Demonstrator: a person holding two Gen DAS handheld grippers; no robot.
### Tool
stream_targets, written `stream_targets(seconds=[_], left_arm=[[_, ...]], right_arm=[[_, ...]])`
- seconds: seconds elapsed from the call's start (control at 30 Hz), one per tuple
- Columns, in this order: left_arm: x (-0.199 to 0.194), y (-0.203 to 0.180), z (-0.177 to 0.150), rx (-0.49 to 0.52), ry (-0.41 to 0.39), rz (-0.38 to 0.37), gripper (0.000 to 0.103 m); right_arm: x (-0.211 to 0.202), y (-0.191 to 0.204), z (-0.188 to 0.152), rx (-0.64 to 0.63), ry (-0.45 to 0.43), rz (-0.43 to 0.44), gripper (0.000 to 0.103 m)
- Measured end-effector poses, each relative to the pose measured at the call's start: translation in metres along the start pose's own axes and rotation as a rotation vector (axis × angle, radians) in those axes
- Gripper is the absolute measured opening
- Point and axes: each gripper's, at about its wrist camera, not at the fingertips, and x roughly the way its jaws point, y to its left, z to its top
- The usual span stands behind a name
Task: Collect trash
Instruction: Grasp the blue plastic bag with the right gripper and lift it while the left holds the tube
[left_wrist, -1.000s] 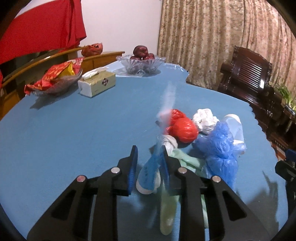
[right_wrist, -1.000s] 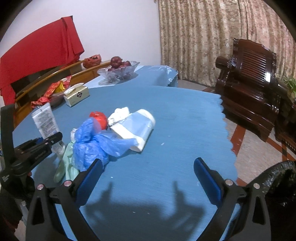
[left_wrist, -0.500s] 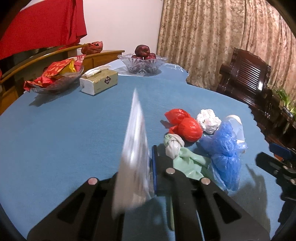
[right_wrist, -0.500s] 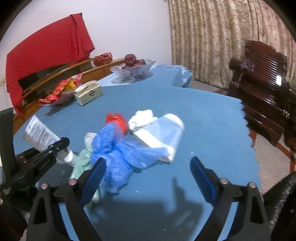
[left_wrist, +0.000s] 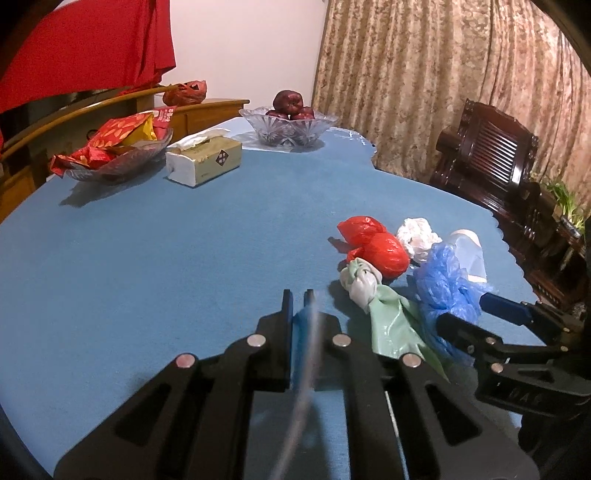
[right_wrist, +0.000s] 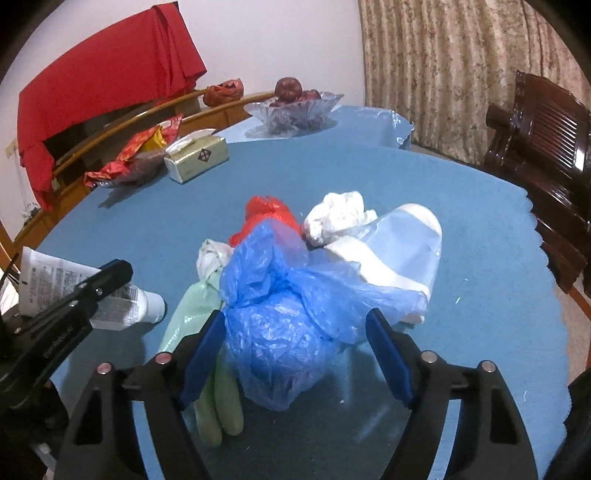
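Observation:
My left gripper (left_wrist: 298, 295) is shut on a white squeeze tube (right_wrist: 85, 291), seen edge-on in its own view (left_wrist: 308, 354), held above the blue table (left_wrist: 166, 258). A trash pile lies on the table: a blue plastic bag (right_wrist: 280, 314), a green and white bag (right_wrist: 199, 302), a red bag (right_wrist: 271, 216), a crumpled white tissue (right_wrist: 340, 216) and a pale plastic wrapper (right_wrist: 402, 247). My right gripper (right_wrist: 295, 354) is open with its fingers on either side of the blue bag (left_wrist: 443, 288). It shows at the right in the left wrist view (left_wrist: 509, 314).
At the far left of the table stand a tissue box (left_wrist: 205, 160), a dish of red snack packets (left_wrist: 114, 147) and a glass bowl of apples (left_wrist: 290, 122). A dark wooden chair (left_wrist: 491, 158) stands past the table's scalloped right edge.
My left gripper has lifted the tube out of the pile and turned it edge-on. My right gripper has moved forward and narrowed, so the blue bag now sits between its fingers.

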Motion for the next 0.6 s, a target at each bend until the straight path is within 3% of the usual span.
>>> stream_targets(seconds=[0.13,0.2,0.6], left_arm=[[0.003,0.004,-0.005,-0.022,0.026,-0.014,0.016],[-0.001,0.003,-0.007,-0.014,0.029,-0.014,0.016],[-0.025,-0.004,-0.018,-0.002,0.023,-0.043,0.012]], right_arm=[[0.001,0.001,-0.003,-0.011,0.01,-0.002,0.075],[0.003,0.001,-0.004,-0.007,0.021,0.01,0.061],[-0.015,0.001,0.002,-0.023,-0.002,0.053,0.019]])
